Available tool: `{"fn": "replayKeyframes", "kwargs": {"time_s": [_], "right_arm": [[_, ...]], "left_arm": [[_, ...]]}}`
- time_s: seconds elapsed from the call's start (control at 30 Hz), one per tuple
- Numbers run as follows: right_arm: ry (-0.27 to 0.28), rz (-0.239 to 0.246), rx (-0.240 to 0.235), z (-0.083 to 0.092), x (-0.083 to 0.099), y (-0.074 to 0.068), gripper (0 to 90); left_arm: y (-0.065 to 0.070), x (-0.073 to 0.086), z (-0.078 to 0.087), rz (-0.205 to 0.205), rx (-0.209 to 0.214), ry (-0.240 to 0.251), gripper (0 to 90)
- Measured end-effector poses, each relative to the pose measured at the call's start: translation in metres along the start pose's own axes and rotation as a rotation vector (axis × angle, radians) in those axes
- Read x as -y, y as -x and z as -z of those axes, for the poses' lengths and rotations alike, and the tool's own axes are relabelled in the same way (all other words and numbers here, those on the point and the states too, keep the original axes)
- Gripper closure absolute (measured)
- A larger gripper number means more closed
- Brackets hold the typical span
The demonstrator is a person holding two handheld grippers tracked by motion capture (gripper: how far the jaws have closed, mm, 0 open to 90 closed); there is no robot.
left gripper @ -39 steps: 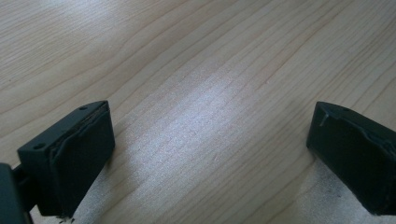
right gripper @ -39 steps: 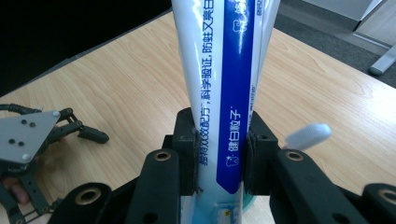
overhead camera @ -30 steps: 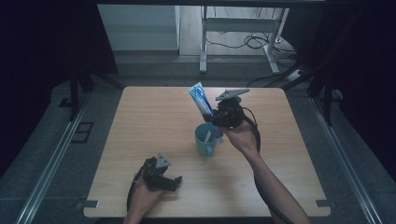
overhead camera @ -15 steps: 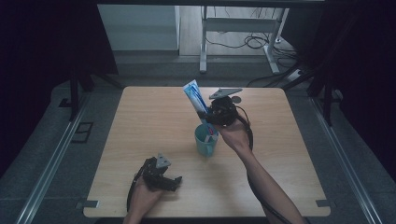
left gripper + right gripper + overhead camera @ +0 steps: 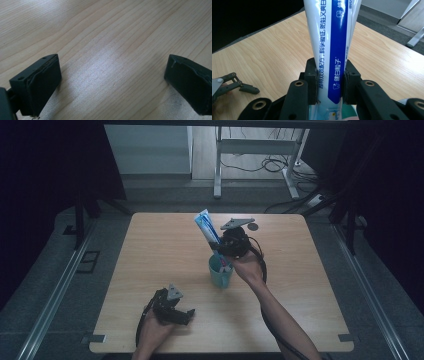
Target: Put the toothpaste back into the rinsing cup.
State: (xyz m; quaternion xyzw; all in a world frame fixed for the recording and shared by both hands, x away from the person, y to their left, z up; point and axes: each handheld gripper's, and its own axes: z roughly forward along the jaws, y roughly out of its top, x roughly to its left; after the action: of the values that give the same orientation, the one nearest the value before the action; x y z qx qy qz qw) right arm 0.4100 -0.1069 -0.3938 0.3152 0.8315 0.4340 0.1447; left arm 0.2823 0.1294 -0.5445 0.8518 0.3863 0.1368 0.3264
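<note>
A white and blue toothpaste tube [image 5: 206,227] [image 5: 332,42] is held between the pads of my right gripper [image 5: 220,251] [image 5: 329,82], which is shut on it. The tube's lower end is at the mouth of a teal cup [image 5: 220,272] in the middle of the wooden table [image 5: 150,250], and its upper end leans up and to the left. My left gripper [image 5: 176,312] [image 5: 110,82] rests low near the table's front edge, its jaws wide open over bare wood with nothing between them. It also appears as the left gripper [image 5: 234,83] at the lower left of the right gripper view.
The table's front edge [image 5: 220,351] is close to the left hand. Beyond the far edge are a metal desk frame [image 5: 252,155] and cables on the floor [image 5: 265,167]. Metal rails [image 5: 55,295] run along both sides of the table.
The right gripper has carried the tube a little to the left and down, so its lower end now meets the cup's mouth. The left gripper has stayed where it was.
</note>
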Motion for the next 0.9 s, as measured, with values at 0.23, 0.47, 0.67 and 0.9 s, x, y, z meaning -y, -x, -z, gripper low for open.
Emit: {"fn": "replayKeyframes", "kwargs": {"time_s": [0.23, 0.47, 0.67, 0.9], "right_arm": [[-0.008, 0.003, 0.001, -0.009, 0.007, -0.003, 70.3], [-0.01, -0.002, 0.002, -0.016, 0.013, -0.003, 70.3], [-0.015, -0.006, 0.001, -0.021, 0.021, -0.002, 70.2], [-0.016, -0.014, 0.001, -0.026, 0.031, -0.002, 70.0]], "left_arm": [[0.0, 0.0, 0.0, 0.0, 0.001, 0.001, 1.0], [0.0, 0.0, 0.0, -0.003, 0.002, -0.001, 1.0], [0.0, 0.0, 0.0, 0.0, 0.002, -0.002, 1.0], [0.0, 0.0, 0.0, 0.0, 0.002, -0.002, 1.0]]}}
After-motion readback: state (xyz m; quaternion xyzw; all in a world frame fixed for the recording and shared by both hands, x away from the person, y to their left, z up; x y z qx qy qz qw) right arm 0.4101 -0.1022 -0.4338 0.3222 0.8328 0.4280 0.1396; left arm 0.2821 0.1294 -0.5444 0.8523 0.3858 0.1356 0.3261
